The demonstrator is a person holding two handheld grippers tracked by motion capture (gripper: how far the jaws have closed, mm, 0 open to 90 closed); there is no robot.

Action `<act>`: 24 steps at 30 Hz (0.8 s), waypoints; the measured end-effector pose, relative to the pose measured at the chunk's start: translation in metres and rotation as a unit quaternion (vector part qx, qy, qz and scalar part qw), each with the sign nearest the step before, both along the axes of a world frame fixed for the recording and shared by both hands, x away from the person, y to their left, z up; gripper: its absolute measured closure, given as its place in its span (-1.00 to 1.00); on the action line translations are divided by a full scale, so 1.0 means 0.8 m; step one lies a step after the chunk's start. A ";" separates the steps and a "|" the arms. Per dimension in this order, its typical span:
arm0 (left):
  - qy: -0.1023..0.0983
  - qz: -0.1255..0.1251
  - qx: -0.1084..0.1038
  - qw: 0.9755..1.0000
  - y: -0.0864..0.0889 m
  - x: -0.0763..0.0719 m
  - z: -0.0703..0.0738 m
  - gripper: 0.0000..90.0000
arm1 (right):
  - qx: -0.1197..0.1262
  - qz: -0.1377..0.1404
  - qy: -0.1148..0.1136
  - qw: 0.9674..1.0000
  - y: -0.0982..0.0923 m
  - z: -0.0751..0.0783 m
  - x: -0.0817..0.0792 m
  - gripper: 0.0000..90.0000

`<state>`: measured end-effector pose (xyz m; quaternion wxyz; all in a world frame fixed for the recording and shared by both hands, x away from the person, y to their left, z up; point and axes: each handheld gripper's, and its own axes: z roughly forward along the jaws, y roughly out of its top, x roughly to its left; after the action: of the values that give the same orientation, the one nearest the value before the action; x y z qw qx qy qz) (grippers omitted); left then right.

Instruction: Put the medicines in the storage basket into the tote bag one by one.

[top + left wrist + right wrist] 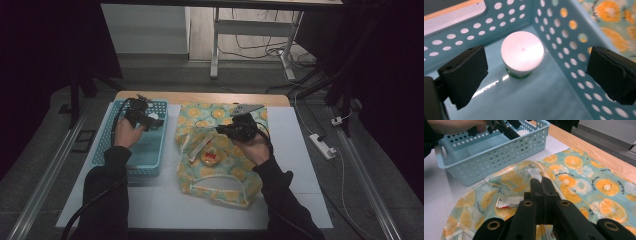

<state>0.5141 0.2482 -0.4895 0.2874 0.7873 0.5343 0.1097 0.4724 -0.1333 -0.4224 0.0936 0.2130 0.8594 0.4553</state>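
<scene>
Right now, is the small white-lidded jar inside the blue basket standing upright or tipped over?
Upright. The jar stands on the basket floor, lid up, between the open left gripper jaws.

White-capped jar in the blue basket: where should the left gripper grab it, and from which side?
Grip the jar across its round white cap, coming straight down. It stands upright in the basket corner, close to two walls, so a side approach looks cramped. The left gripper is open above it.

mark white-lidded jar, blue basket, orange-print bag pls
white-lidded jar [522, 50], left gripper view, middle of the lid
blue basket [150, 167], high view, near wall
orange-print bag [584, 173], right gripper view, printed top face
</scene>
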 end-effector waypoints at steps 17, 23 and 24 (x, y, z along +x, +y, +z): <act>0.024 0.000 0.003 1.000 0.002 0.019 -0.011 -0.23 | -0.002 0.001 -0.003 1.000 0.000 0.001 0.000 1.00; 0.028 0.009 0.017 0.999 0.002 0.017 -0.009 0.10 | -0.002 0.000 -0.004 1.000 0.000 0.001 0.000 1.00; 0.029 0.010 0.022 0.999 0.001 0.017 -0.008 0.10 | -0.002 0.000 -0.004 1.000 0.000 0.001 0.000 1.00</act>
<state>0.5274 0.2488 -0.4961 0.2532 0.7907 0.5481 0.1013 0.4724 -0.1334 -0.4215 0.0978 0.2105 0.8602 0.4542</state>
